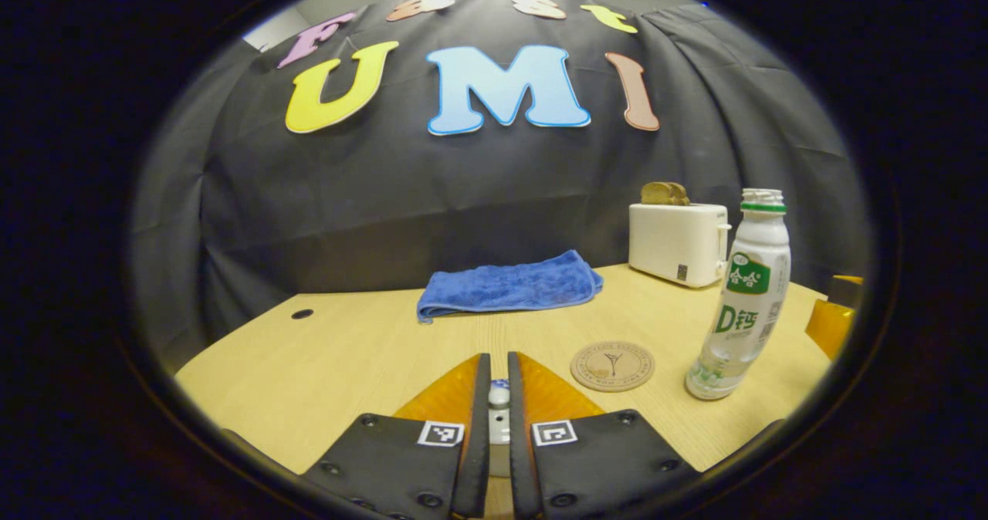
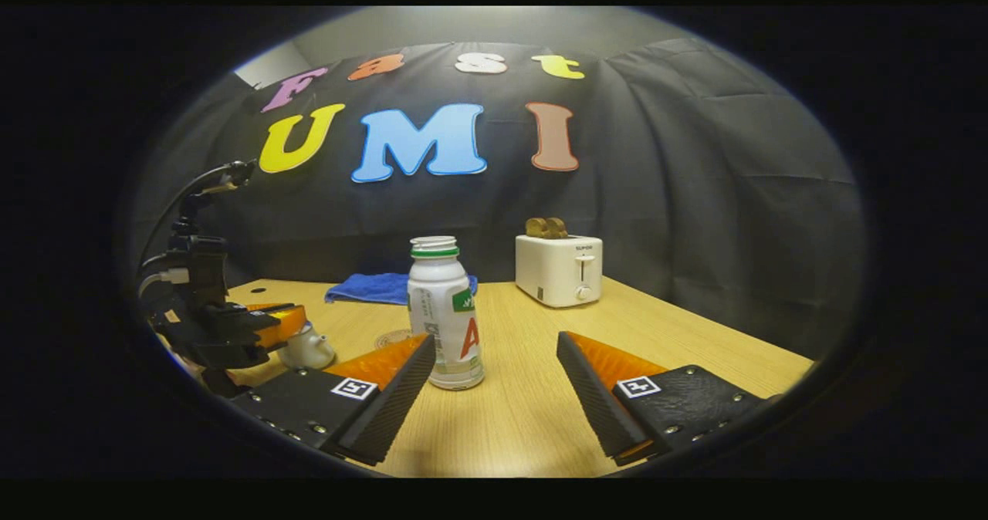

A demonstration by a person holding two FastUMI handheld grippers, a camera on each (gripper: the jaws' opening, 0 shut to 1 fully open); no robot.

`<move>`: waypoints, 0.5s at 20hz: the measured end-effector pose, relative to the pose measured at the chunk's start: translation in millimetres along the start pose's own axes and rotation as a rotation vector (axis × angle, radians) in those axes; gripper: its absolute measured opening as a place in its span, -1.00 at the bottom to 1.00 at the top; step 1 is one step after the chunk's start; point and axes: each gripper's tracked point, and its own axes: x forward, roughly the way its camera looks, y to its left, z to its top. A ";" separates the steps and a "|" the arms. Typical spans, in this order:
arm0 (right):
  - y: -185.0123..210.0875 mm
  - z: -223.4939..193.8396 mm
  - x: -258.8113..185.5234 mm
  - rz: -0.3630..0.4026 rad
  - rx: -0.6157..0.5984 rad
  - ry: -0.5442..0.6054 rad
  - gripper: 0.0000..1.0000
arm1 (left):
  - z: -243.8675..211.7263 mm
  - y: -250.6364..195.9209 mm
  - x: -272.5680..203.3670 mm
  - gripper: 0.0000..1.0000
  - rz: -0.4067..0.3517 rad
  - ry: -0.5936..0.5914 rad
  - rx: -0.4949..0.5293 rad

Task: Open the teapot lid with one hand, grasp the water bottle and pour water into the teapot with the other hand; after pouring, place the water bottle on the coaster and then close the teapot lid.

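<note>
One teapot [image 2: 306, 348], small and white, sits low on the wooden table [image 2: 532, 420] at the left of the right gripper view, partly hidden beneath the left gripper [image 2: 266, 327]. In the left gripper view its lid knob [image 1: 499, 395] shows in the narrow gap between that gripper's two fingers [image 1: 482, 412], which are drawn close around it; whether both press on it cannot be told.

One water bottle [image 2: 443, 313], uncapped, white with a green neck ring and a small amount of clear liquid at the bottom, stands upright on the table. The right gripper [image 2: 494, 369] is spread wide; the bottle stands just beyond its left finger, not between the two and not held.

One round coaster [image 1: 612, 366], brown with a printed ring, lies flat on the table just beside the bottle's base, bare.

One blue towel [image 1: 509, 287], folded, lies near the table's far edge.

One white toaster [image 1: 678, 242] with two slices of bread [image 1: 664, 193] standing in its slots sits at the far side of the table, behind the bottle.
</note>
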 end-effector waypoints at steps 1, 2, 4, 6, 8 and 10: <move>-0.8 0.7 0.2 -0.001 0.004 -0.002 0.94 | -0.2 -0.3 1.0 -0.64 0.000 0.005 0.004; -1.3 0.6 0.0 -0.001 0.006 -0.003 0.94 | -0.1 0.8 -0.3 -0.65 -0.001 0.010 0.002; -1.2 -0.1 0.0 0.001 0.004 -0.001 0.94 | 2.2 0.5 1.0 -0.75 -0.010 0.009 -0.018; -1.0 -0.1 -0.2 0.003 -0.003 -0.002 0.94 | 1.3 0.9 1.4 -0.86 -0.016 0.010 -0.024; -0.9 0.6 -0.7 0.004 -0.008 -0.005 0.94 | 2.9 0.8 1.8 -0.87 -0.025 0.008 -0.031; -0.3 1.2 -0.7 0.006 -0.011 -0.007 0.94 | 5.3 3.4 1.2 -0.80 -0.035 0.007 -0.053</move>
